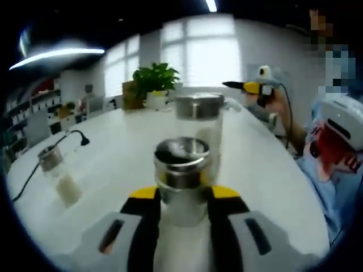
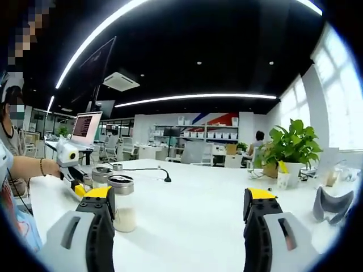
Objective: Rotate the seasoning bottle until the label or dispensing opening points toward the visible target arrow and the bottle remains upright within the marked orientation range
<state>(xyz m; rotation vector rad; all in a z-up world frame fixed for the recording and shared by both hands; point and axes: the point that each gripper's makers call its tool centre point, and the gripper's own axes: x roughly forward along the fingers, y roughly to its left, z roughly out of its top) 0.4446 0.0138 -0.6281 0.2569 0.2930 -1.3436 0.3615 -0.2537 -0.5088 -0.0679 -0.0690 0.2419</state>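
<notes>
Left gripper (image 1: 182,198) clamps seasoning bottle (image 1: 181,178) between jaws, upright on white table (image 1: 255,164); grip low on body, likely so cap stays free for turning. Second jar (image 1: 198,122) directly ahead. Right gripper (image 2: 178,212) spread wide, empty, hovering above table. No label text legible; target arrow not discernible.

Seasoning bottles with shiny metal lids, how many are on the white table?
3: one clear glass seasoning bottle between the left hand-held gripper jaws, a taller one behind it, another far left. Others may be hidden.
</notes>
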